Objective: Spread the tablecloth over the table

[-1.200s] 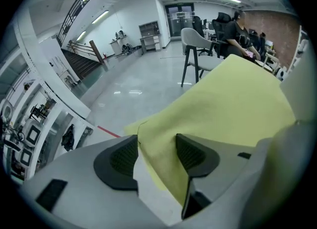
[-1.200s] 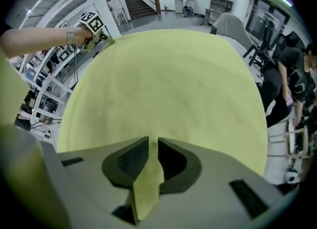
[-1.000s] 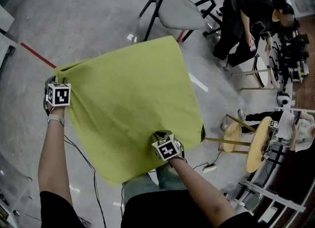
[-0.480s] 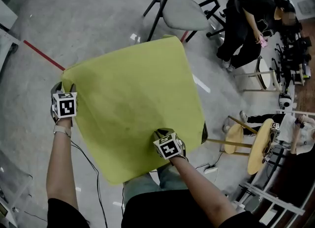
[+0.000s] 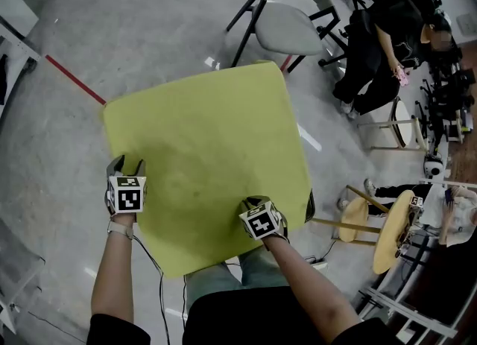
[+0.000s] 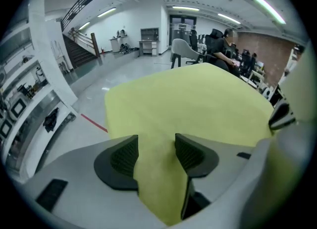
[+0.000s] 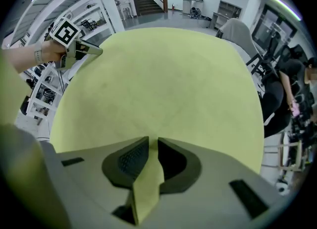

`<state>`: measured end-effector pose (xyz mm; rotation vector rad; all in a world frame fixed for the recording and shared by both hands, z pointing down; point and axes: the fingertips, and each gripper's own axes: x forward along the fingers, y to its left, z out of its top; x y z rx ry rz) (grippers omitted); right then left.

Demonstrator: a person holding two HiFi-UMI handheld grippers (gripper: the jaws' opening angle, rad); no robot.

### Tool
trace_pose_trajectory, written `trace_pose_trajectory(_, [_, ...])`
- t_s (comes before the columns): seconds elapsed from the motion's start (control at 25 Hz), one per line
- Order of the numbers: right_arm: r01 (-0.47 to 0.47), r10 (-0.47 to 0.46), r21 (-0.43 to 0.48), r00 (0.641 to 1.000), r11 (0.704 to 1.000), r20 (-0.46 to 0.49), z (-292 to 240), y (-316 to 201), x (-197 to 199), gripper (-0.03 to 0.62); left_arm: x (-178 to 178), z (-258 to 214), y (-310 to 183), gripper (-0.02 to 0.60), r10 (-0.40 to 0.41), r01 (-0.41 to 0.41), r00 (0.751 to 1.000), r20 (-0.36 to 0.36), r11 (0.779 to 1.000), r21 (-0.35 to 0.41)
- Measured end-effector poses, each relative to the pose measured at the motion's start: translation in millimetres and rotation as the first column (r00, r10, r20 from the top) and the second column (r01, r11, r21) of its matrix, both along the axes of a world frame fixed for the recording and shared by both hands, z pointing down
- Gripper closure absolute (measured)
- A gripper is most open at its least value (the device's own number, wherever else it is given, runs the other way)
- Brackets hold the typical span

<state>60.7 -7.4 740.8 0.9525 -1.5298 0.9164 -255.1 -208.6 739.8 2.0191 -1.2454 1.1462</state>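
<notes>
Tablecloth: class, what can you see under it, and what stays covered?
From above, the tablecloth hides the tabletop completely. Only a small dark part peeks out below its right corner; grey floor surrounds it.

Bright w/ ceiling strip lights (image 6: 270, 8), floor (image 5: 212, 62) glare, fisheye edges.

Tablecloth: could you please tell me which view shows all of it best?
The head view: it takes in the whole yellow tablecloth, lying flat with all four corners in sight. The left gripper view and the right gripper view each look low across it from one edge, hiding the near part.
</notes>
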Motion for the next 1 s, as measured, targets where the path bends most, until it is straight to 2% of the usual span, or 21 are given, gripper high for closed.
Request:
trace_pose_trajectory(0.08, [0.006,-0.006,-0.003,1.0,1.0,-0.001,0,-1,-1,0.526,-3,0,0,0.347,-0.056,0.055,0.998,-0.041,0.998,-0.007])
trace_pose_trajectory(0.16, [0.005,-0.005,-0.003,1.0,1.0,0.003,1,-3,-2,0.526,-5,0,-3,0.345,-0.066,0.066,0.996,-0.053,0.998,-0.006])
trace_pose_trajectory(0.36, [-0.054,0.052,0.038,0.997,0.998,0.052,3,-18,-14,0.531,-17,0,-26,0.341,-0.065,0.065,0.998,-0.02,0.998,0.014])
trace_pose_trajectory(0.52, [-0.011,0.01,0.044,0.999,0.999,0.041,1,-31,-27,0.531,-22,-1,-39,0.344,-0.052,0.052,0.999,0.008,0.999,0.013])
trace_pose_trajectory(0.64, [0.021,-0.024,0.06,0.999,0.998,0.043,0,-33,-27,0.533,-11,0,-35,0.452,-0.037,0.038,0.999,-0.005,0.999,0.022])
trace_pose_trajectory(0.76, [0.011,-0.014,0.059,0.999,0.998,0.049,-1,-24,-21,0.542,6,-3,-23,0.563,0.012,-0.024,0.993,0.114,0.994,0.11])
trace_pose_trajectory(0.84, [0.012,-0.014,0.04,0.999,0.999,0.038,-1,-16,-16,0.55,16,-3,-12,0.577,0.018,-0.038,0.989,0.148,0.99,0.137])
trace_pose_trajectory(1.0, [0.001,-0.002,0.032,1.0,0.999,0.021,2,-1,-4,0.553,27,-1,4,0.577,-0.047,0.04,0.997,0.057,0.993,0.113])
